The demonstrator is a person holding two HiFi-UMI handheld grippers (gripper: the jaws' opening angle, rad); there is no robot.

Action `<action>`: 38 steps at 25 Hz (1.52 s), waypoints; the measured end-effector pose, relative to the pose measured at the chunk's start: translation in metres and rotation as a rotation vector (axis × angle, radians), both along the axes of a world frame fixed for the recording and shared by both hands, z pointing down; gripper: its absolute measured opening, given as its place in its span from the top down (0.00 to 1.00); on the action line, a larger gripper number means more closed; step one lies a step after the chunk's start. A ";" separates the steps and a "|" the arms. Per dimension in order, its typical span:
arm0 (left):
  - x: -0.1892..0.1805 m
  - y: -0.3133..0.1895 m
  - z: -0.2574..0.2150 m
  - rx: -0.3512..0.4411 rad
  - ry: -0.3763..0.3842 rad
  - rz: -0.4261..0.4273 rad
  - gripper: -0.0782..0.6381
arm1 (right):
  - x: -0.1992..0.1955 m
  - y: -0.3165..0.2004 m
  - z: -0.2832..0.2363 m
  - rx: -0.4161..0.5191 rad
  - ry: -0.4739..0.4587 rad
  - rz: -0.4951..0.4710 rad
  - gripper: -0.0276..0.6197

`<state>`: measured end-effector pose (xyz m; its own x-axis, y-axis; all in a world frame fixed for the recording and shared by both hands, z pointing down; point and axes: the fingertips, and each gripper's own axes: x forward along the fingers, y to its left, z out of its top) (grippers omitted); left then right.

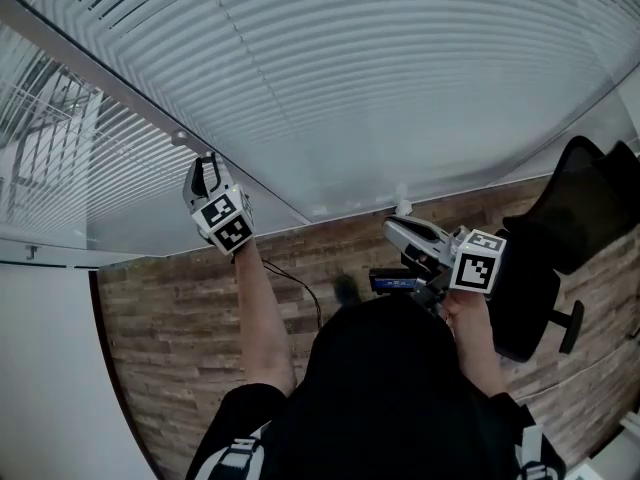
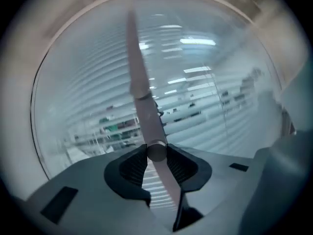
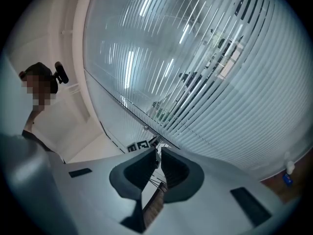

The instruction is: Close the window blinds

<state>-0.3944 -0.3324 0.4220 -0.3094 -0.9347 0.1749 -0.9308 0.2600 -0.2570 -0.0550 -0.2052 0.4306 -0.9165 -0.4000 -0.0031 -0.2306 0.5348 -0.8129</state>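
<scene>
So the window blinds (image 1: 380, 78) take up basically the whole top half of the head view. Slats look mostly flat-shut on the right, and a bit more see-through at the far left. Below them there's wood-plank floor (image 1: 180, 328), with a black office chair (image 1: 570, 218) over on the right edge.

Left gripper (image 1: 207, 168) is up at center-left of the head view, right against the blinds. In its own view it's pinching the tilt wand (image 2: 139, 82), with both pads pressed on the rod, which runs up and a little left from the jaws in front of the slats.

Right gripper (image 1: 400, 226) sits center-right, just under the blinds' bottom edge. Its jaws are drawn together with just a sliver between them, nothing in there.
</scene>
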 end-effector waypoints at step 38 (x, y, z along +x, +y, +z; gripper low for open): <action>0.011 0.005 0.003 -0.007 0.031 0.037 0.68 | -0.004 0.001 0.001 0.000 0.002 -0.016 0.89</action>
